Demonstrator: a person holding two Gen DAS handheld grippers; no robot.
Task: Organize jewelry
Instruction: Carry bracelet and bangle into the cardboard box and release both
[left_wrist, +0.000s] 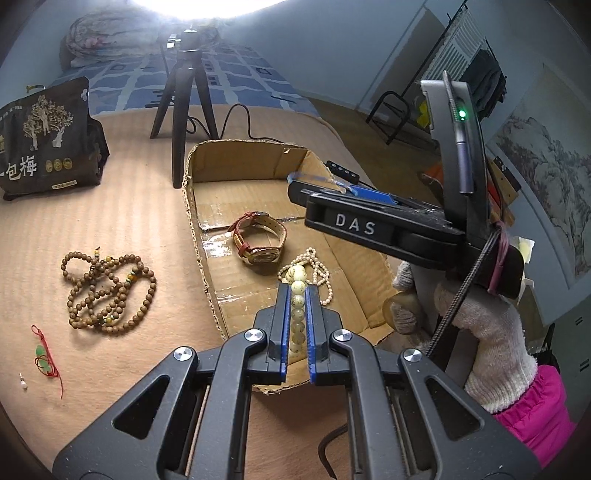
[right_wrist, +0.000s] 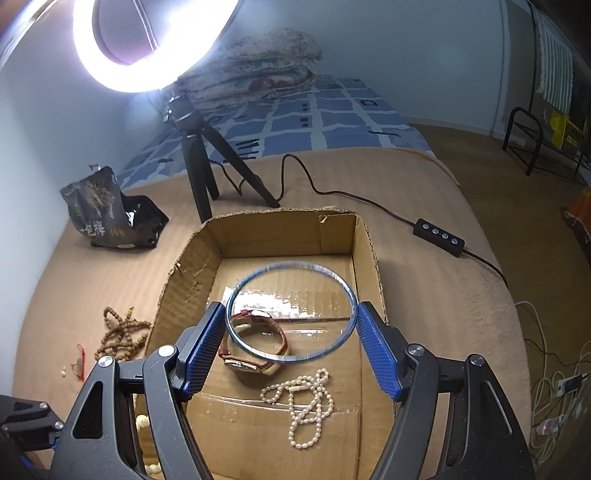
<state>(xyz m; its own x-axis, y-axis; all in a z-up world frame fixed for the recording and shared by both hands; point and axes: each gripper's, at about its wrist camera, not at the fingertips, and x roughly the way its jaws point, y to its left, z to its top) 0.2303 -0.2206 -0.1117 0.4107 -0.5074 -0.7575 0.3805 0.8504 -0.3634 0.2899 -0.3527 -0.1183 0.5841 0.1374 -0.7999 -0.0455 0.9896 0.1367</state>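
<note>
My left gripper (left_wrist: 298, 291) is shut on a pale green bead bracelet (left_wrist: 297, 286) and holds it over the near end of the open cardboard box (left_wrist: 192, 206). My right gripper (right_wrist: 291, 314) is shut on a thin clear blue-edged bangle (right_wrist: 236, 334) and holds it level above the box (right_wrist: 365, 240). In the box lie a red-strap watch (left_wrist: 258, 240), also in the right wrist view (right_wrist: 255, 354), and a pearl necklace (right_wrist: 306, 406). A brown wooden bead string (left_wrist: 107, 291) and a red-cord jade charm (left_wrist: 44, 358) lie on the tan mat left of the box.
A tripod (left_wrist: 184, 107) with a ring light (right_wrist: 147, 44) stands behind the box. Its cable and black switch (right_wrist: 439, 236) run along the right. A dark snack bag (left_wrist: 48, 144) stands far left. A small white bead (left_wrist: 24, 384) lies near the charm.
</note>
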